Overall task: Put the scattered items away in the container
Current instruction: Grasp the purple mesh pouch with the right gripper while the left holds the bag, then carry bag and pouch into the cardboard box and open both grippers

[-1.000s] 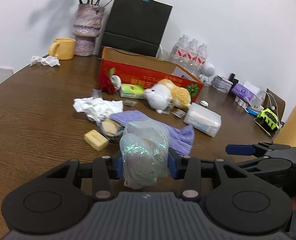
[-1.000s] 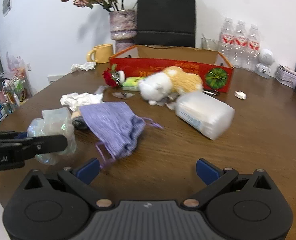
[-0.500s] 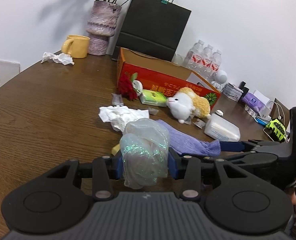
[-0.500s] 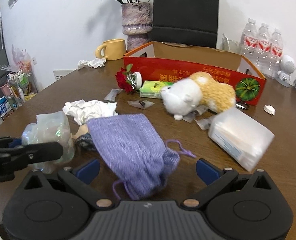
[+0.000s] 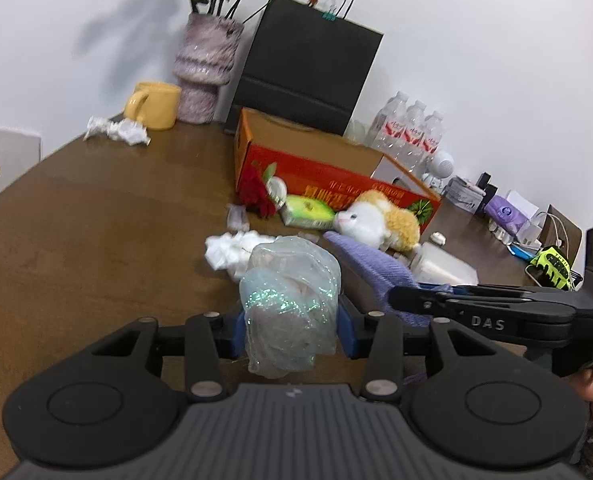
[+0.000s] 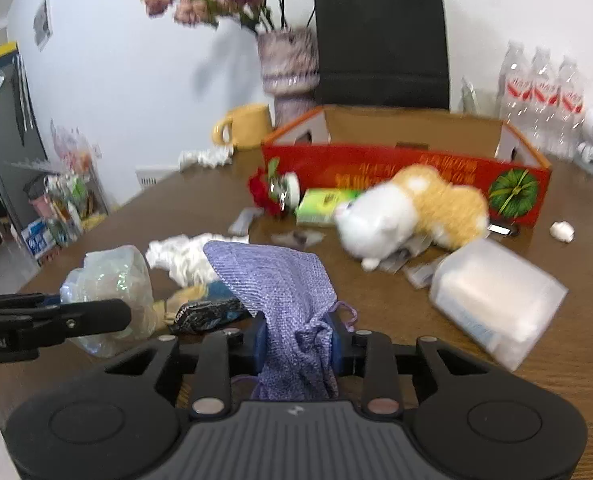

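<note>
My left gripper (image 5: 292,320) is shut on a crumpled clear plastic bag (image 5: 290,292), held above the wooden table (image 5: 96,240). My right gripper (image 6: 296,340) has its jaws closing, and its blue pads press on the bunched end of a purple knit pouch (image 6: 272,276), which stands up from the grip. The two grippers are side by side, the left one (image 6: 96,316) showing at the right view's left edge. Behind stands the open red cardboard box (image 6: 376,160). In front of it lie a white and orange plush toy (image 6: 396,216), a green pack (image 6: 324,204) and a red rose (image 6: 262,192).
A clear plastic container (image 6: 496,304) lies at the right. Crumpled white tissue (image 6: 184,252) and a dark wrapper (image 6: 204,312) sit near the pouch. At the back stand a yellow mug (image 5: 152,104), a vase (image 5: 204,68), a black paper bag (image 5: 308,64) and water bottles (image 5: 408,132).
The right gripper went from wide open over the purple pouch to closed on it. Both grippers moved forward toward the box, the left still holding the plastic bag.
</note>
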Action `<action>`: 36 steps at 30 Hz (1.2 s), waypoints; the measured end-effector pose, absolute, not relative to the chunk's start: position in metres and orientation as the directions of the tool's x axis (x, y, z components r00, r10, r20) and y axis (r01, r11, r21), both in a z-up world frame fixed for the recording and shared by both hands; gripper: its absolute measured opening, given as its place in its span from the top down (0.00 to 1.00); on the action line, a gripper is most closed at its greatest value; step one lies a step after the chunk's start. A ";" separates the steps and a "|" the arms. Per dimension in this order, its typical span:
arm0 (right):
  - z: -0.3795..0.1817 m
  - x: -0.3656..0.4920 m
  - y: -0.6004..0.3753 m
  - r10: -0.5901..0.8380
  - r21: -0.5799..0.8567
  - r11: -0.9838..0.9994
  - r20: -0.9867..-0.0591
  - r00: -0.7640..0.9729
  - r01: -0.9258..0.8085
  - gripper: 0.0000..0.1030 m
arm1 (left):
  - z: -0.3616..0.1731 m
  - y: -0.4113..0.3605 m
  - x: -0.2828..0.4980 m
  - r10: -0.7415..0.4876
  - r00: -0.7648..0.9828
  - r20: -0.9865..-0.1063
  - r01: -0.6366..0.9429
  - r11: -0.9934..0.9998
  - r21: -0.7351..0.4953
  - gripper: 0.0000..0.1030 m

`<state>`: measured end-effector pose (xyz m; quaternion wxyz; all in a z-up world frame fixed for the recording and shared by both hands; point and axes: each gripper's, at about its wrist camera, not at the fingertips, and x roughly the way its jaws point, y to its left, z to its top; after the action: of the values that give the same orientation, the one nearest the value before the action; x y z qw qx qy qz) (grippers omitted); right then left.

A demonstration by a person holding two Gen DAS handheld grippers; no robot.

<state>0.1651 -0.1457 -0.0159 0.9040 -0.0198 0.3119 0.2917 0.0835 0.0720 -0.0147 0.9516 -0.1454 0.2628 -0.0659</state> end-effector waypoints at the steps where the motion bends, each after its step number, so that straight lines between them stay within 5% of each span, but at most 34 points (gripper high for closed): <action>1: -0.012 0.164 -0.150 0.517 0.147 0.831 -0.561 0.646 -0.536 0.75 | -0.010 0.071 0.085 -0.205 0.858 -0.471 0.057 0.949 -0.310 0.58; 21: 0.063 0.265 -0.185 0.418 0.139 0.908 -0.335 0.844 -0.395 0.77 | 0.059 0.034 0.229 -0.233 0.927 -0.294 0.126 0.931 -0.343 0.58; 28: 0.063 0.327 -0.178 0.413 0.158 0.911 -0.337 0.846 -0.381 0.77 | 0.050 0.038 0.306 -0.187 0.924 -0.333 0.063 0.935 -0.349 0.57; 36: 0.036 0.396 -0.169 0.365 0.125 0.929 -0.459 0.810 -0.348 0.77 | 0.020 0.035 0.365 -0.124 0.885 -0.449 0.003 0.965 -0.261 0.58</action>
<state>0.3958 -0.1692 0.0358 0.9512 0.0176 0.2446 0.1875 0.3650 0.0351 0.0196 0.9625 -0.1274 0.2374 -0.0330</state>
